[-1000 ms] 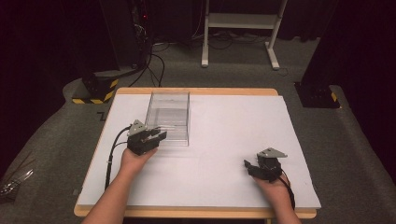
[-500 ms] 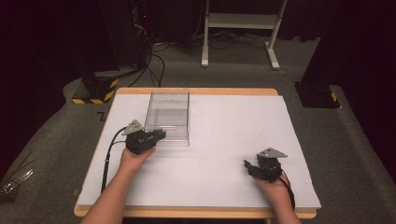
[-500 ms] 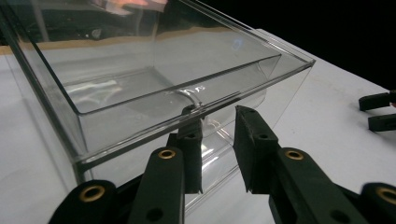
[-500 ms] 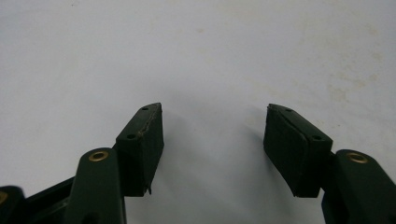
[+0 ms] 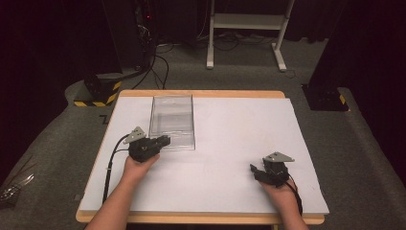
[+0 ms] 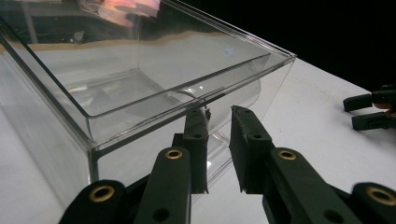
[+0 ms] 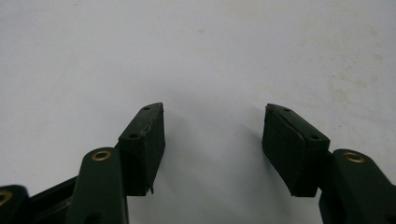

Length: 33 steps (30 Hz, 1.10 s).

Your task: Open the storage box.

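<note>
The left claw has just been closing, nothing gripped, beside the clear box; the right claw rests spread on the bench.

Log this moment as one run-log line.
left tool: jaws just closing, clear box near wall between them, small gap left | right tool: open, empty, over table
</note>
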{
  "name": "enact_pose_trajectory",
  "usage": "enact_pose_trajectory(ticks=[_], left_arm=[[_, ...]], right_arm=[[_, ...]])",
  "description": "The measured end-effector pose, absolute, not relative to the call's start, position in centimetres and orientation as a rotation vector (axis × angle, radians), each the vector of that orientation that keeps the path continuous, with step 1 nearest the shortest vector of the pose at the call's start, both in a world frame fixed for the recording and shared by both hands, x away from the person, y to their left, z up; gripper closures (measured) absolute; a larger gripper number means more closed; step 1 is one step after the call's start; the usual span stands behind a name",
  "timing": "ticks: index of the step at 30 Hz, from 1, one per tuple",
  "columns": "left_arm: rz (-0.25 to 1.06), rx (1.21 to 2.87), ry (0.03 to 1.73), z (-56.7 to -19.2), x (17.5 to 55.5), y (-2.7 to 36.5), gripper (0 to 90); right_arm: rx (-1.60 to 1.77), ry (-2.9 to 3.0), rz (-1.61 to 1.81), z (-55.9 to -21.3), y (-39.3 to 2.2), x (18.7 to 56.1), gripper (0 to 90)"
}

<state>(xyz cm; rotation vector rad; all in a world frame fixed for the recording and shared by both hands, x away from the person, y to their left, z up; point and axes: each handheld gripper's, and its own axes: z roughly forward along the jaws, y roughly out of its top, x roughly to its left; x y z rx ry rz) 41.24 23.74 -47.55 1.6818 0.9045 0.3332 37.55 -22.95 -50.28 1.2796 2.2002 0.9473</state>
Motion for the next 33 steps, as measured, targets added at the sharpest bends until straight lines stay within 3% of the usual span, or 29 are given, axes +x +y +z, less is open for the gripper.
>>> enact_pose_trajectory(ticks=[33], left_arm=[[0.312,1.697,0.824,-47.9,38.6,24.3,80.3]], right_arm=[[1.265,2.208,0.949,-50.3,-22.9,37.5,41.4]])
